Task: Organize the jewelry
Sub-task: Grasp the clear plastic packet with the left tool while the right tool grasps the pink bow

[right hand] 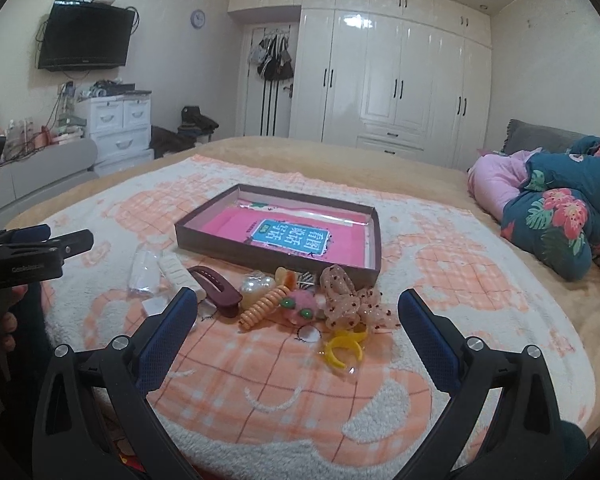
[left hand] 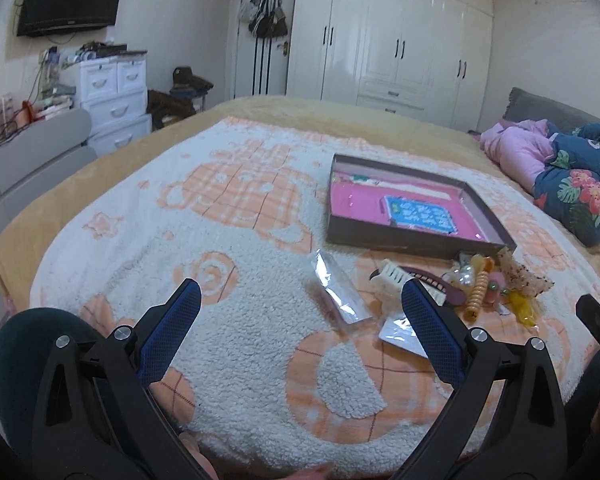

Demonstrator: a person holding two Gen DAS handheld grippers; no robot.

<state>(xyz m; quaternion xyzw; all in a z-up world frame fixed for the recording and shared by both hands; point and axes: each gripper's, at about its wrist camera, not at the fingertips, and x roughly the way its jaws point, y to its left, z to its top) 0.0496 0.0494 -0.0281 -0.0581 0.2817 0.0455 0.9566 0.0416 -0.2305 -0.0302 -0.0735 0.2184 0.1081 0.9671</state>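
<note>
A shallow brown box [right hand: 272, 254] with a pink and blue lining lies on the bed; it also shows in the left wrist view [left hand: 400, 242]. In front of it lies a pile of accessories: a maroon hair clip [right hand: 216, 290], an orange spiral tie [right hand: 262, 306], a pink fuzzy piece [right hand: 300, 308], a dotted bow [right hand: 348, 300], a yellow ring [right hand: 340, 350], a white claw clip [left hand: 388, 280] and clear plastic bags [left hand: 336, 288]. My left gripper [left hand: 300, 294] is open and empty above the blanket, left of the pile. My right gripper [right hand: 298, 304] is open and empty, just short of the pile.
The orange and white blanket [right hand: 260, 392] covers the bed. Folded quilts [right hand: 560, 216] lie at the right. A wardrobe [right hand: 400, 80], white drawers [right hand: 116, 128] and a wall television [right hand: 84, 36] stand behind. The left gripper's body [right hand: 32, 254] shows at the right view's left edge.
</note>
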